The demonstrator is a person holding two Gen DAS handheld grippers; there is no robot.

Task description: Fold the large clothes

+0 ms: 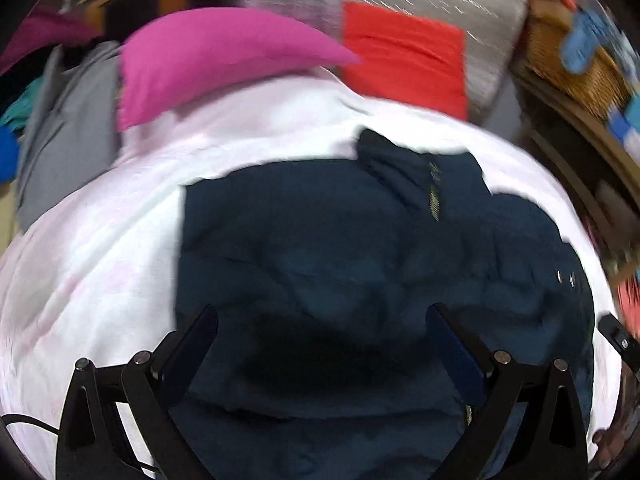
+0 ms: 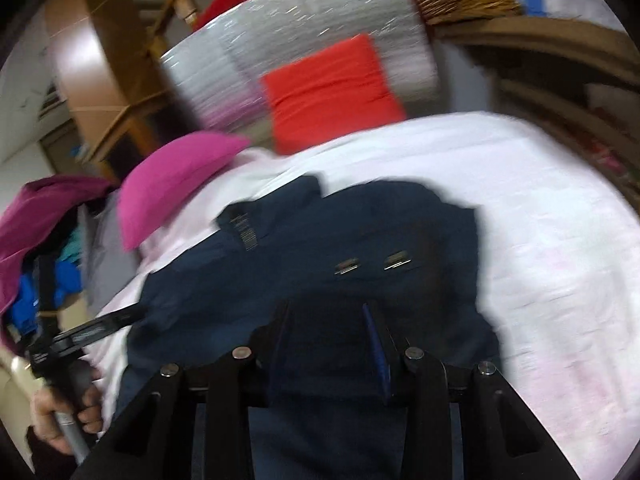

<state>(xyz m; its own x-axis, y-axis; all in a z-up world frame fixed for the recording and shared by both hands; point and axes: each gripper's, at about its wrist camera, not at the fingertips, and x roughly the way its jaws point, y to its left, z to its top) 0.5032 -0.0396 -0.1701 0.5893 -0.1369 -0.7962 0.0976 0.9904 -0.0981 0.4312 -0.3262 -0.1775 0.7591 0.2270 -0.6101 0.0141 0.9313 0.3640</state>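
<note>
Both views are blurred by motion. The navy jacket (image 1: 360, 264) lies spread on the white bed sheet (image 1: 100, 264), rumpled, its collar end at the far side from the fingers and two metal snaps showing ahead of the right gripper (image 2: 326, 332). The left gripper (image 1: 320, 344) hovers over the near part of the garment with its fingers spread wide and nothing between them; whether the tips touch the cloth cannot be told. The right gripper's fingers stand much closer together, with dark fabric lying in and around the gap; whether they actually pinch it cannot be told from this view. Beyond the jacket, far from both sets of fingers, lie a pink pillow (image 1: 216, 60) and a red cushion (image 2: 332, 92); a pile of other clothes (image 2: 44, 256) sits off to the left. Judgement: the work appears to be at an early fold, with the garment still largely laid out. The next move likely calls for a firm hold on the near edge at both sides, then carrying that edge over toward the collar evenly, keeping the layers from bunching.
</note>
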